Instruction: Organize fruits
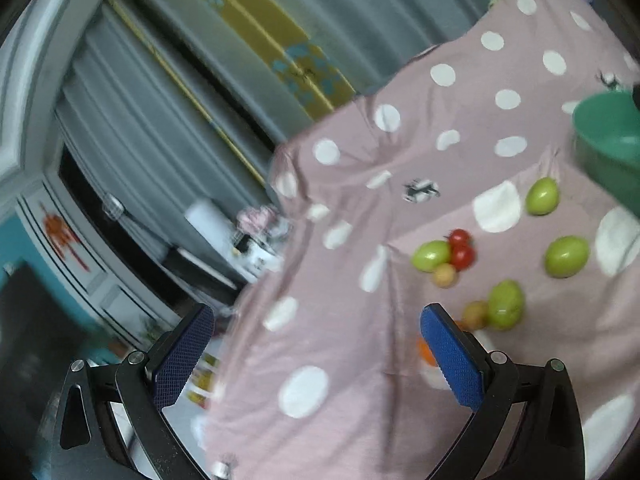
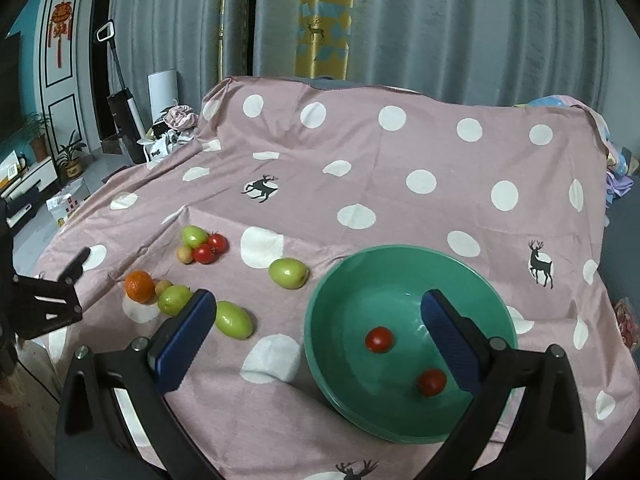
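Both your left gripper (image 1: 316, 348) and right gripper (image 2: 316, 332) are spread, empty. Green fruits (image 2: 234, 319) look firm, smooth, probably slippery; pinch across the short middle. Tomatoes (image 2: 205, 254): squeeze lightly.

Glossy plastic-looking bowl (image 2: 408, 276) on matt cloth sheet (image 2: 360, 152).

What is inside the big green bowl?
Two small red tomatoes lie inside the green bowl. The right gripper's blue finger covers a strip of the bowl's inside, so that bit can't be seen.
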{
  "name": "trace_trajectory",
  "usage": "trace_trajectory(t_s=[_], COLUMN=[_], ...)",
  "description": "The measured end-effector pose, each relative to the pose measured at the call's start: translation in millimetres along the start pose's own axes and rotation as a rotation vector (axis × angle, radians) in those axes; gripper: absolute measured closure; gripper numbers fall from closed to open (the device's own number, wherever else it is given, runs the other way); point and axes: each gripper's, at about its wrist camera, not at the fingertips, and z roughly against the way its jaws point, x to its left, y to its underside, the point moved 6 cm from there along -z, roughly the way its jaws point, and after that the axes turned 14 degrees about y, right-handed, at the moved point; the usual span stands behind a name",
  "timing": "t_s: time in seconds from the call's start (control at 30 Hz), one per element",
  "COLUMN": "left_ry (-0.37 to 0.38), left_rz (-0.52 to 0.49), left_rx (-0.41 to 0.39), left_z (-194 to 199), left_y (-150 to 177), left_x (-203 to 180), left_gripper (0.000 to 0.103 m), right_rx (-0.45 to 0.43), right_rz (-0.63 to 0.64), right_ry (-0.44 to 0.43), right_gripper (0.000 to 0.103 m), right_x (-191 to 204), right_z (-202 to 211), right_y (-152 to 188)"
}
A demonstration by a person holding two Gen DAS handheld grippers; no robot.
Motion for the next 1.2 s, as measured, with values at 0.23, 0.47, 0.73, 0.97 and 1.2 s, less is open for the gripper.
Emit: trace_trajectory(t_s=[0.23,0.47,0.73,0.97,1.2], left_ry=[0.297,0.627,0.788,0.965,0.918], left_rz=[0.089,0.285,0.624,0.588,0.208], left_rx=[0.058,0.111,0.125,0.106,-0.077], left_z=[-12,-33,-64,-58,-27], left_y=[5,2,2,-1,-10], left_x=[-18,-8,32,1,-35], left_gripper=[0.001,0.001,0.001,0.001,0.001], right_rx=[-0.005,0.029,0.034,0.111,0.119], right_rz=[0.002,0.005,0.100,0.242,0.301], right_ry=[-0.068,-0.147,-0.180,-0.180,-0.170], right_gripper=[0.000,0.000,0.001,0.011,0.016], right_x=[20,48,79,109,102], right_z=[-7,-27,-47,-72,-74], right_y=[-3,-1,7,30,49])
